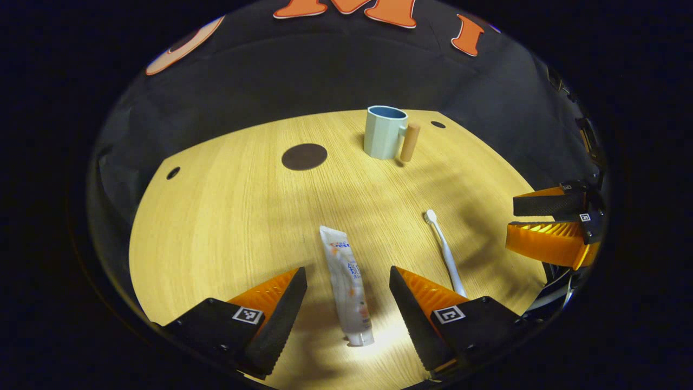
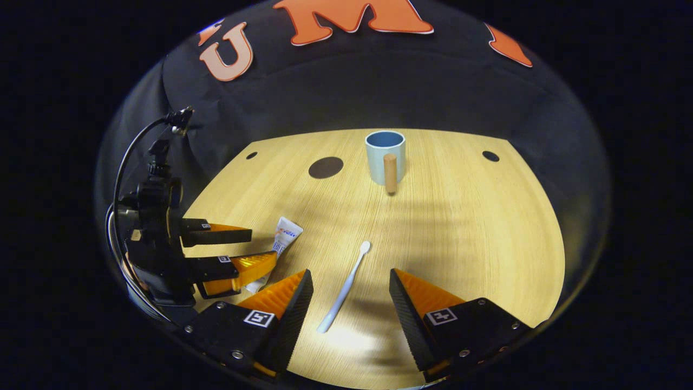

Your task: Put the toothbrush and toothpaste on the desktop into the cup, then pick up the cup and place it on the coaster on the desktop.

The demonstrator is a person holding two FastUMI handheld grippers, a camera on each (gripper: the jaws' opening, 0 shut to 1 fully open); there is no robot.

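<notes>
The toothpaste (image 1: 346,287) is seen lying flat on the wooden desktop (image 1: 216,216) in the left gripper view, between the two spread fingers of the left gripper (image 1: 348,303), its cap end nearest the camera and its crimped end pointing away toward the far side. Neither finger is touching the tube; the jaws are held wide apart around it. To the right of the tube, the toothbrush (image 1: 445,252) is laid on the desktop, bristle head away from the camera, its handle end passing behind the right-hand finger. Farther back, the dark round coaster (image 1: 304,156) is seen left of centre, and the pale cup (image 1: 384,131) is standing upright to its right, well apart from it, with a wooden handle (image 1: 410,142) on its right side. At the right edge, the right gripper (image 1: 514,216) is seen with a gap between its fingers.

In the right gripper view, the left gripper (image 2: 262,246) is seen at the left, jaws parted above and around the tube, whose crimped end (image 2: 286,232) is visible beyond it. The toothbrush (image 2: 345,287) is laid diagonally between the open fingers of the right gripper (image 2: 351,303), untouched by either one. The coaster (image 2: 326,167) and the cup (image 2: 384,154) are seen at the far side, the cup's handle turned toward the camera. Nothing is held by either gripper.
</notes>
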